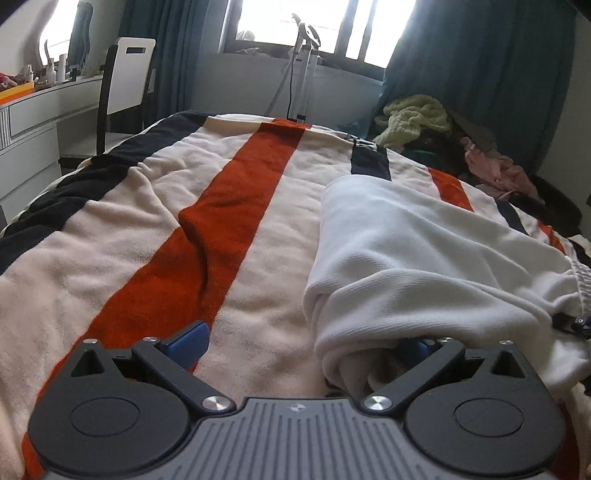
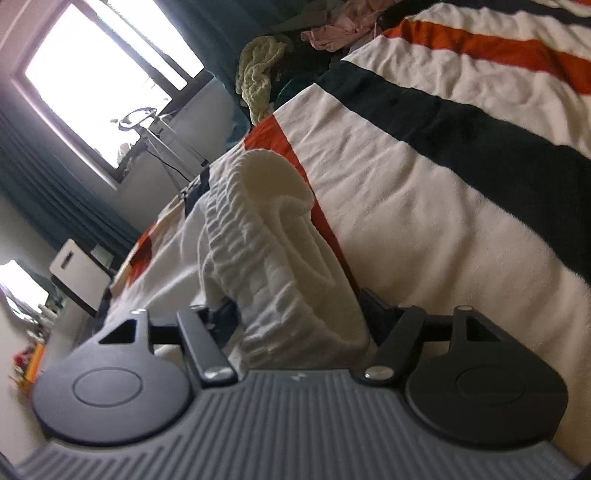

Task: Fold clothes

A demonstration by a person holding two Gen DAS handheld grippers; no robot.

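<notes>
White garment (image 1: 424,251): it lies partly folded on the striped blanket (image 1: 155,206), filling the 3 o'clock half of my left wrist view, well clear of the orange stripe at 12 o'clock. Its near rolled edge drapes over the right-side finger of my left claw (image 1: 295,350).

Left claw: jaws spread wide. The blue left fingertip (image 1: 188,341) rests on bare blanket at 9 o'clock. The other tip is buried under the cloth fold. Nothing is pinched between the two.

Right claw (image 2: 299,314): in the right wrist view the garment's ribbed, gathered band (image 2: 266,258) runs from 12 o'clock down into the gap between my fingers and bunches against the claw body. Both fingertips are hidden by fabric, with the linkage arms standing part-way apart. The cloth sits between the fingers, but I cannot tell whether they press on it.

Surroundings: a pile of clothes, including a pale green knit (image 1: 417,118) and a pink item (image 1: 495,166), sits at the far edge of the bed at 1 o'clock in the left view. A white chair (image 1: 129,74) stands at 10 o'clock beside a desk (image 1: 40,110). Teal curtains (image 1: 472,66) flank the bright window (image 1: 325,22).
</notes>
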